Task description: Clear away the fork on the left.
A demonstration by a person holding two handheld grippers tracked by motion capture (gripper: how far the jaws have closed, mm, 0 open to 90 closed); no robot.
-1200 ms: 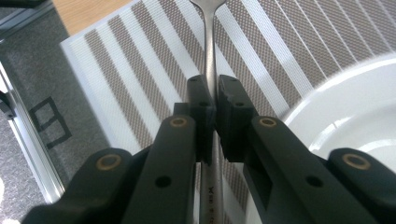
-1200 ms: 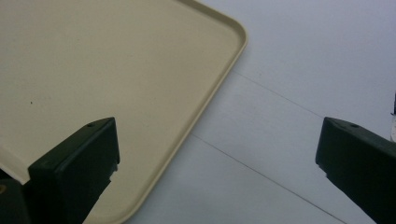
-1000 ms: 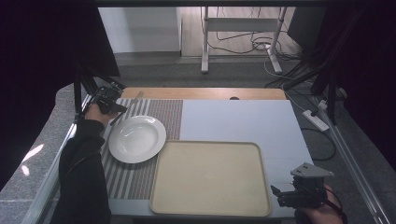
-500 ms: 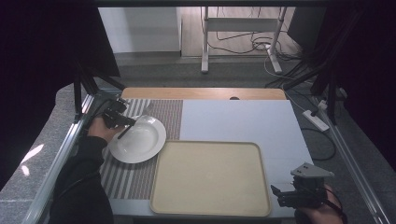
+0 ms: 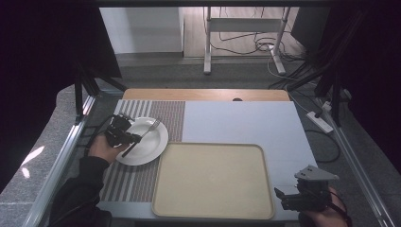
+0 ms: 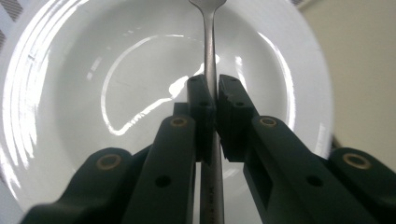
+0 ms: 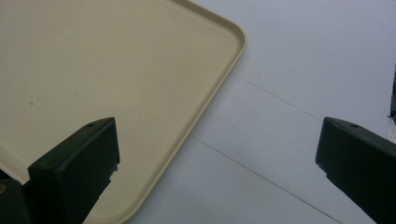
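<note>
A white plate (image 5: 142, 146) lies on the striped placemat (image 5: 130, 177) at the table's left. My left gripper (image 5: 126, 138) is over the plate's left side, shut on the handle of a metal fork (image 5: 147, 129) whose tines point to the upper right above the plate. In the left gripper view the fork handle (image 6: 208, 51) runs straight up between the two closed pads, with the plate (image 6: 93, 70) beneath. My right gripper (image 5: 288, 197) rests at the near right corner of the table, open, with nothing between its fingers (image 7: 74, 163). The beige tray's corner (image 7: 187, 93) lies under it.
A large beige tray (image 5: 213, 179) sits in the front middle on a pale blue mat (image 5: 246, 123). A wooden table strip (image 5: 203, 94) runs along the back. Cables and a desk frame (image 5: 246, 28) stand on the floor beyond.
My left gripper has moved from the table's far left edge toward the right and nearer, carrying the fork over the plate. The right gripper has stayed where it was.
</note>
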